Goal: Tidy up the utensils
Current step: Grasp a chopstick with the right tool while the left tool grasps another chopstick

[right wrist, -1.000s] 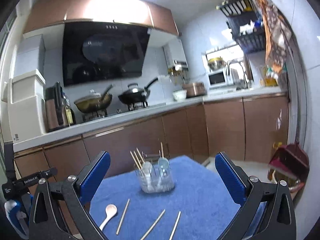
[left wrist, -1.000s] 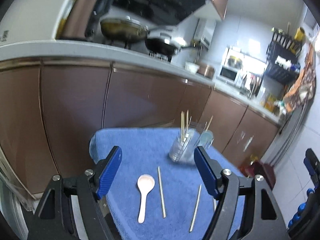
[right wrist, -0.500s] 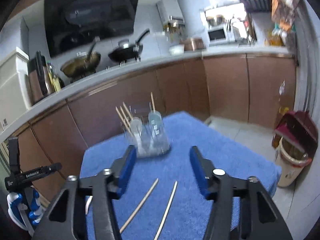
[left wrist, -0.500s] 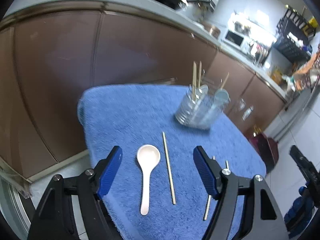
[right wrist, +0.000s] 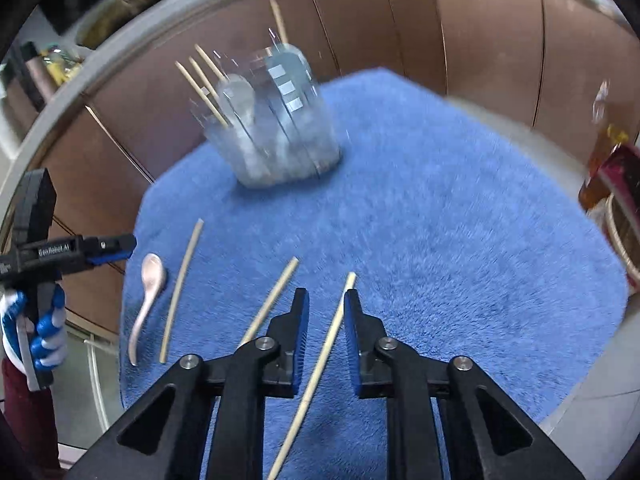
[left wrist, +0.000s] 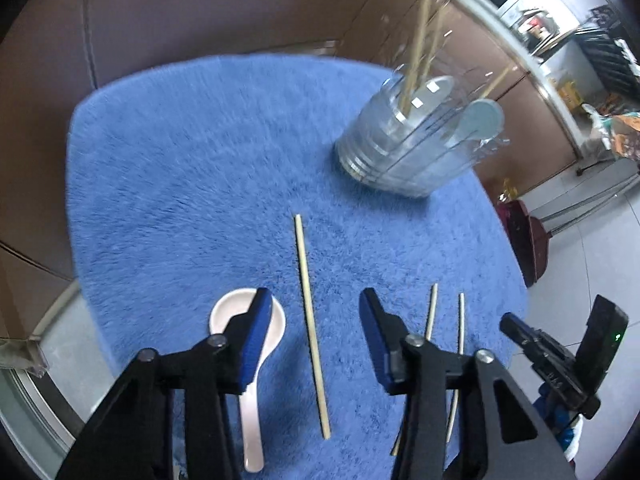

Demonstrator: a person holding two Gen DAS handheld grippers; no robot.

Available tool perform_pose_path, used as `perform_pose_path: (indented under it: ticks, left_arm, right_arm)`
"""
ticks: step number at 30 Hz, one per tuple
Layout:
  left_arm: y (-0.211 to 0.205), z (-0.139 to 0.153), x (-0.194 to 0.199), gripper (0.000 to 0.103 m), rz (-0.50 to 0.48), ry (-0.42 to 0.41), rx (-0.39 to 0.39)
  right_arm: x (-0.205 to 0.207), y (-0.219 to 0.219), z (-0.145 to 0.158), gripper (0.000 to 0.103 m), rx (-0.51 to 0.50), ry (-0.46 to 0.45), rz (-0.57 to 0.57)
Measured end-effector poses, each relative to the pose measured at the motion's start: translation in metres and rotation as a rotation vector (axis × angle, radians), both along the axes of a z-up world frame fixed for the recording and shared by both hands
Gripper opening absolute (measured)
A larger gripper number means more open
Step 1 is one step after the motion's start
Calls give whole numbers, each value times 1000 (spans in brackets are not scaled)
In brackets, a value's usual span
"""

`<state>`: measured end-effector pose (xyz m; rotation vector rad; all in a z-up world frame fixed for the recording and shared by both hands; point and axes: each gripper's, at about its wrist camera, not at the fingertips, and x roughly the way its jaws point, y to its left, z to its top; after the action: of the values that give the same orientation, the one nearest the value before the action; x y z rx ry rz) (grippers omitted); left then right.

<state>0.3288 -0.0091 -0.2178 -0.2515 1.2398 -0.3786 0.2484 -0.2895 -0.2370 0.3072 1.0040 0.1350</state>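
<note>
Two claws over a blue tabletop (left wrist: 168, 168) during utensil sorting. A clear holder (left wrist: 412, 148) stands at the far side and already carries several chopsticks and two spoons, upright or leaning in its slots; which slot each occupies cannot be told through the blur.

Left claw (left wrist: 312, 312): open, holding nothing, its fingers straddling a loose chopstick (left wrist: 311, 324) that lies lengthwise between them. Whether the tips touch the cloth cannot be told. A white spoon (left wrist: 250, 344) lies just beside the chopstick, partly hidden behind the left finger.

Right claw (right wrist: 325, 298): narrowly open, its fingers close on either side of a second chopstick (right wrist: 320, 364) that runs along the gap. No firm grip is evident; the stick appears to lie flat on the cloth. A third chopstick (right wrist: 272, 300) lies just to the left of this claw, outside its fingers.

Progress, as judged: partly done. Part of the set is in the holder. Four loose pieces remain on the tabletop: three chopsticks and one spoon. Each claw is placed to close on its own chopstick. After that, the third chopstick and the spoon are left to collect.
</note>
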Motion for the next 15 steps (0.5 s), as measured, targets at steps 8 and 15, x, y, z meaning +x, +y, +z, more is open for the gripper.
perform_pose_path:
  ticks: [8,15]
  left_arm:
    - [-16,-29,40,29,-7,117,44]
    - [-34,-45,52,15,-31,169,87]
  right_arm:
    - [28,7,-31,17,-56,131,68]
    - [45,2,-46,15,-50,203,72]
